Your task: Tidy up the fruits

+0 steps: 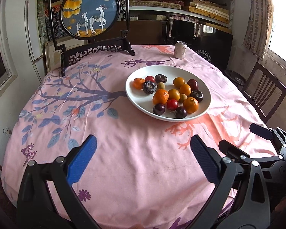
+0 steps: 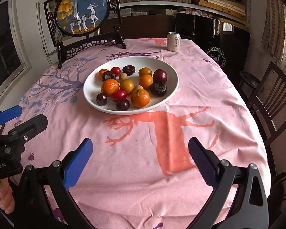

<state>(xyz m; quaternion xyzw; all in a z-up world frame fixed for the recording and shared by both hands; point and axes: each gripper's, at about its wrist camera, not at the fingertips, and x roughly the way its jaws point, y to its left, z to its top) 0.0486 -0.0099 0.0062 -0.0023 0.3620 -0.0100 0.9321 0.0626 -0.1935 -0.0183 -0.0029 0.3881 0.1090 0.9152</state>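
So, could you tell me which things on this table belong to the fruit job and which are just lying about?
Part of the job:
- plate
- fruits piled on it
- left gripper, open and empty
- right gripper, open and empty

Just lying about:
- can at the far edge
- deer screen at the back left
- chair on the right

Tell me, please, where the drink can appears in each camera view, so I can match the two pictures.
Left wrist view: the can stands upper right of centre, beyond the white plate.
Right wrist view: the can stands upper centre-right, beyond the plate.
Shared landmark: the round deer screen at the table's far left.
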